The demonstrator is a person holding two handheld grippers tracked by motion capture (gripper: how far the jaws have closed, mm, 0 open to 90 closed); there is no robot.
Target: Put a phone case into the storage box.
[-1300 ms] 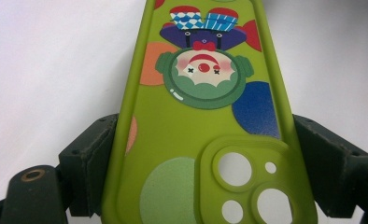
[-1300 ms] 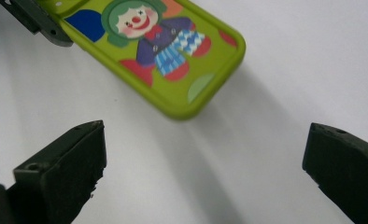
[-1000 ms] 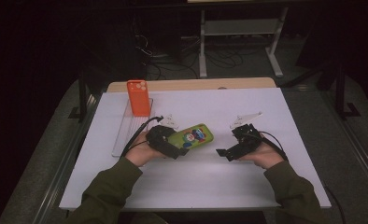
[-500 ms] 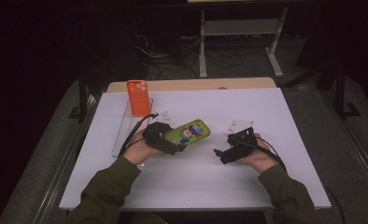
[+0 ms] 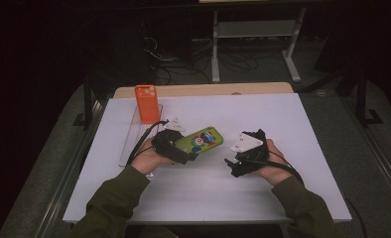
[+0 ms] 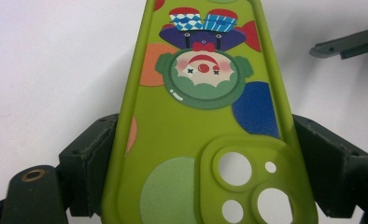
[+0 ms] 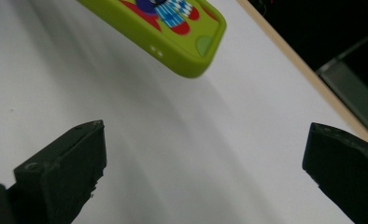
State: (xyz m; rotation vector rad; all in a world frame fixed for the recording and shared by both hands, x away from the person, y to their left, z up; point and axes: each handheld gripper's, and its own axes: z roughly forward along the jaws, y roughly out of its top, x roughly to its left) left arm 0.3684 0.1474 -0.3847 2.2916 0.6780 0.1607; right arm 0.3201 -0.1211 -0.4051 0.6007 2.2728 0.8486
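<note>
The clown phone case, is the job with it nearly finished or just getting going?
Looks like partway. Done: the left claw has the green clown case pinched by its camera-hole end and lifted off the white table. In hand: the right claw is open, aimed at the case's free end. Left: grabbing that end. The orange case stands untouched.

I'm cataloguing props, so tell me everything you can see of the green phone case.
The lime-green, rubbery-looking phone case bears a cartoon clown among coloured circles and has a raised camera cut-out with several holes. It is empty. The left hand-held gripper clamps its camera end between both black jaws, holding it above the white table, its far end pointing toward the open right hand-held gripper.
</note>
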